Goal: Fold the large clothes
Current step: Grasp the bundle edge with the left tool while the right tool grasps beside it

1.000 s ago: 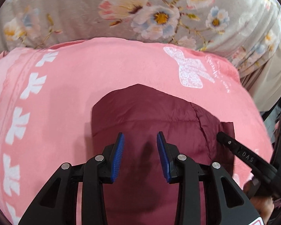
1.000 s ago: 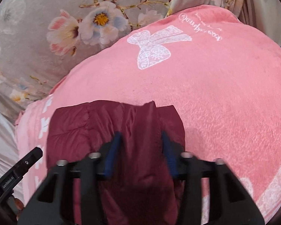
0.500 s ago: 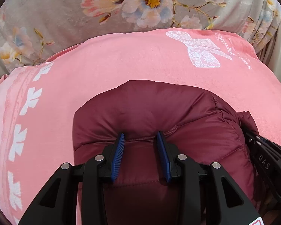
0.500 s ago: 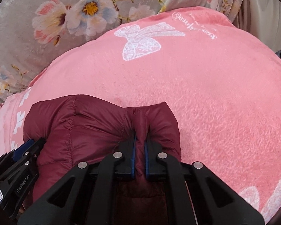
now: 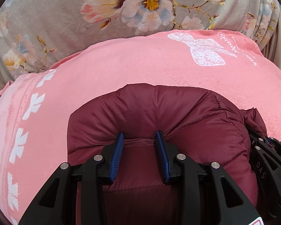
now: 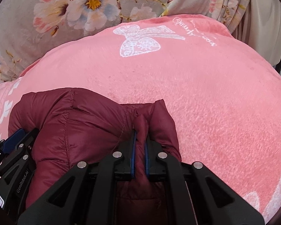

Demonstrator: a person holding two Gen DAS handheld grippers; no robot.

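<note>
A dark red puffer jacket (image 5: 159,108) lies bunched on a pink blanket (image 5: 121,65). My left gripper (image 5: 139,138) is pushed down into a stitched seam of it. Its blue pads stand apart, with padded fabric bulging between them but not pinched. The right gripper (image 5: 267,159) shows at the jacket's right edge. In the right wrist view, my right gripper (image 6: 140,133) is shut on a narrow upright fold of the jacket (image 6: 75,123) at its right corner. The left gripper (image 6: 15,150) appears at the lower left, pressed against the jacket's far side.
The pink blanket (image 6: 215,103) has a white lace bow print and spreads wide to the right of the jacket. Beyond it lies a grey floral sheet (image 5: 65,18). A pale curtain or cloth (image 6: 262,28) hangs at the far right.
Both grippers came down onto the jacket. The right jaws closed from wide apart onto a fold. The jacket went from a flat hanging flap to a puffed bundle on the blanket.
</note>
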